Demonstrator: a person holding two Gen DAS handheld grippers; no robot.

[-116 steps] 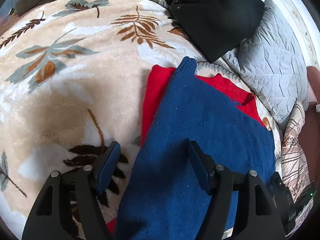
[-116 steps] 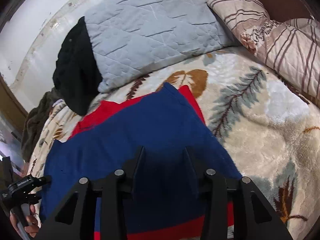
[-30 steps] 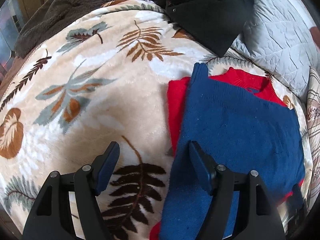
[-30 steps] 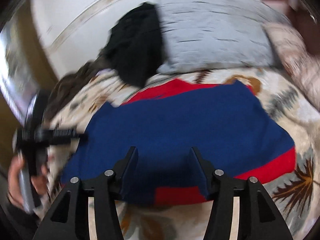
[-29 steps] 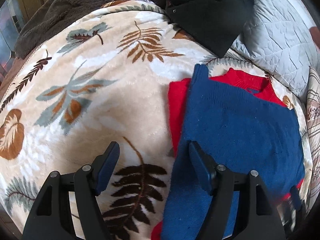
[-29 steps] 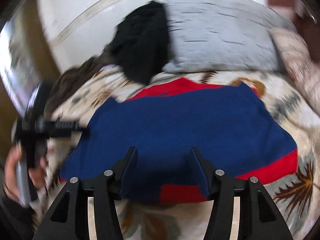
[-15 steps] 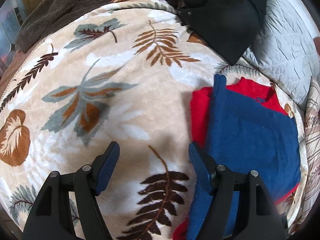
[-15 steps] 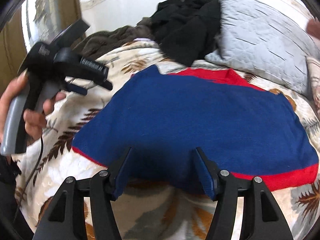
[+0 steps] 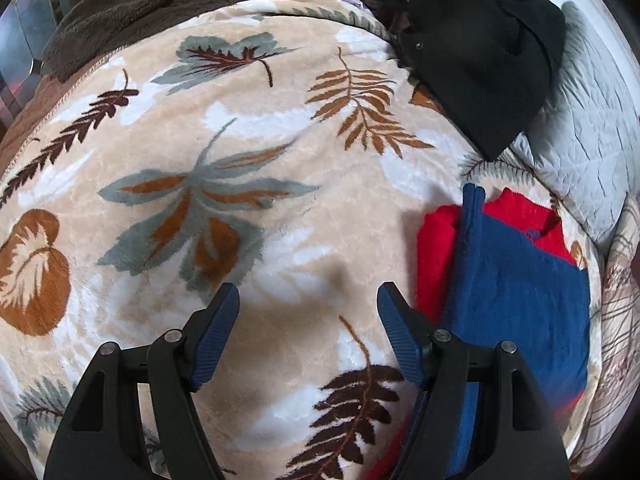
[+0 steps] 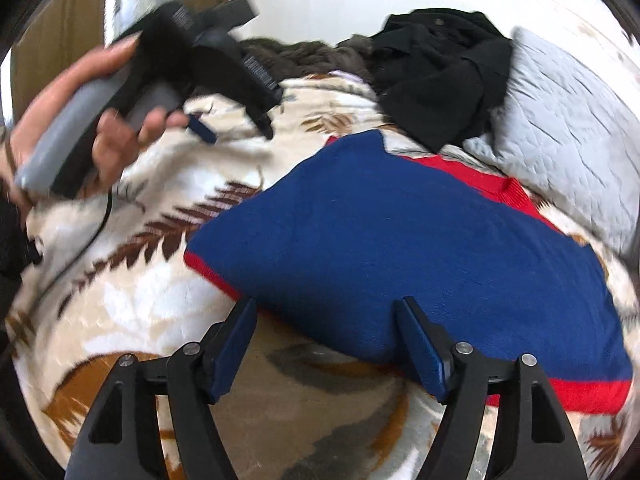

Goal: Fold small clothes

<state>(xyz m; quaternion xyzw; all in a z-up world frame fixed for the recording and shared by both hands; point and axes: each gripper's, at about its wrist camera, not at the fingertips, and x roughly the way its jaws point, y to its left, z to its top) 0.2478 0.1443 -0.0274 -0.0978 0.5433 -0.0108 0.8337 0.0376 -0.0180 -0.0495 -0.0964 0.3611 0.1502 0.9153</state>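
Observation:
A folded blue and red sweater [image 10: 420, 240] lies flat on the leaf-patterned blanket [image 10: 132, 300]. In the left wrist view the sweater [image 9: 516, 292] sits at the right edge. My left gripper [image 9: 308, 300] hangs open over bare blanket [image 9: 224, 184], left of the sweater, nothing between its fingers. My right gripper [image 10: 326, 312] hovers at the sweater's near edge, jaws opening, with no cloth pinched between the pads. A hand [image 10: 116, 136] holds the left gripper [image 10: 240, 124] at the upper left of the right wrist view.
A black garment [image 9: 480, 52] lies at the head of the bed beside a grey quilted pillow [image 10: 572, 120]. A dark brown fleece throw [image 9: 160, 4] is bunched along the far edge. A striped pillow [image 9: 624, 280] sits at the far right.
My left gripper has slid left, off the sweater and over bare blanket. My right gripper has rolled, drawn back to the sweater's near edge and widened its jaws.

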